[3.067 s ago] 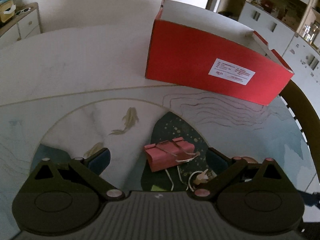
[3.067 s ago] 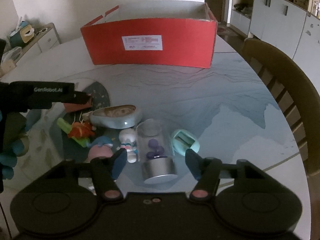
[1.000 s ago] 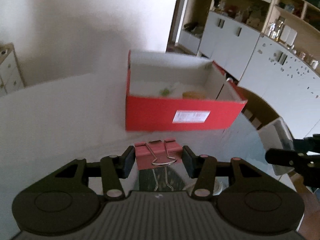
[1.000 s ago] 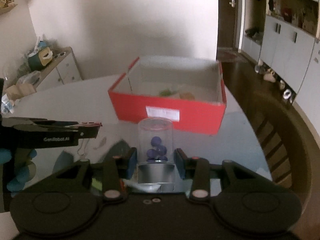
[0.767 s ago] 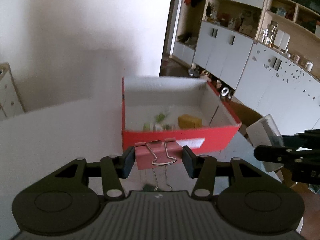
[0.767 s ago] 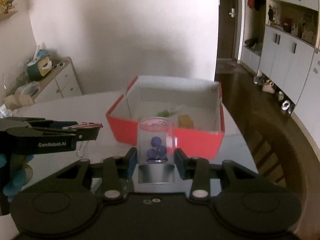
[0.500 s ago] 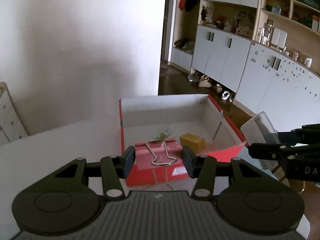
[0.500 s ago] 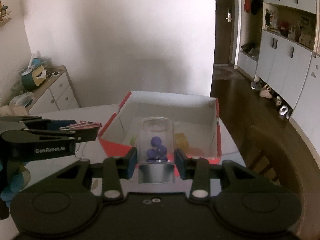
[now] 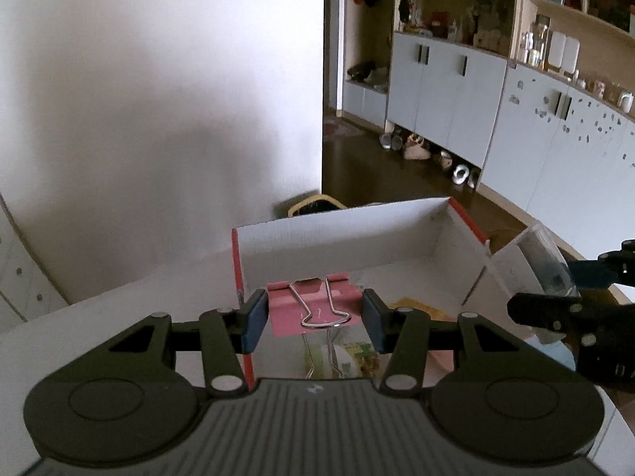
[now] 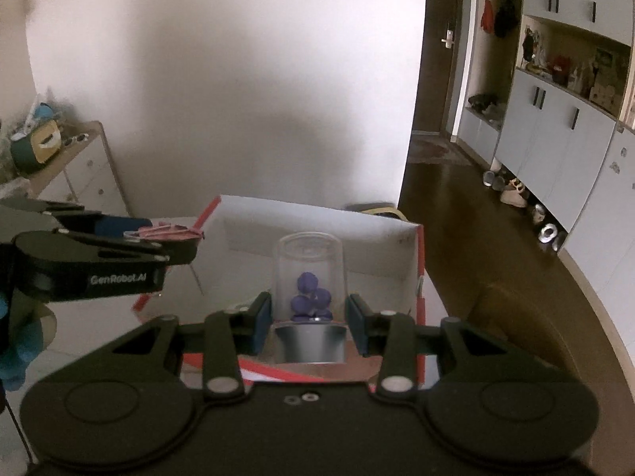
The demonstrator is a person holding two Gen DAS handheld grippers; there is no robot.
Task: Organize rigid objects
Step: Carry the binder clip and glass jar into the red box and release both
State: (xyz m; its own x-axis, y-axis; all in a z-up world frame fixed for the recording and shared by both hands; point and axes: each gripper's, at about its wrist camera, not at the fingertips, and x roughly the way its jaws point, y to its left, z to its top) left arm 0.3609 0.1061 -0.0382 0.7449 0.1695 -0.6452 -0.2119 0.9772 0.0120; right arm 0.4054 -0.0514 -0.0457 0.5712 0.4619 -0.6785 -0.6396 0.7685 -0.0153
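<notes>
My left gripper (image 9: 313,317) is shut on a pink binder clip (image 9: 317,313) and holds it over the near left part of the open red box (image 9: 349,238). My right gripper (image 10: 307,317) is shut on a clear jar (image 10: 309,273) with purple pieces inside and a silver lid, held over the box (image 10: 317,218). The right gripper with the jar (image 9: 549,265) shows at the right edge of the left wrist view. The left gripper with the clip (image 10: 166,232) shows at the left of the right wrist view. A yellow block (image 9: 416,305) and small items lie in the box.
The box stands on a pale round table (image 9: 119,309). A dark chair back (image 10: 535,317) is at the right of the table. A low drawer unit (image 10: 79,174) stands at the left wall. White cabinets (image 9: 516,119) line the right side of the room.
Both grippers have risen from the table and moved forward, from in front of the red box to above its opening, each still holding its object.
</notes>
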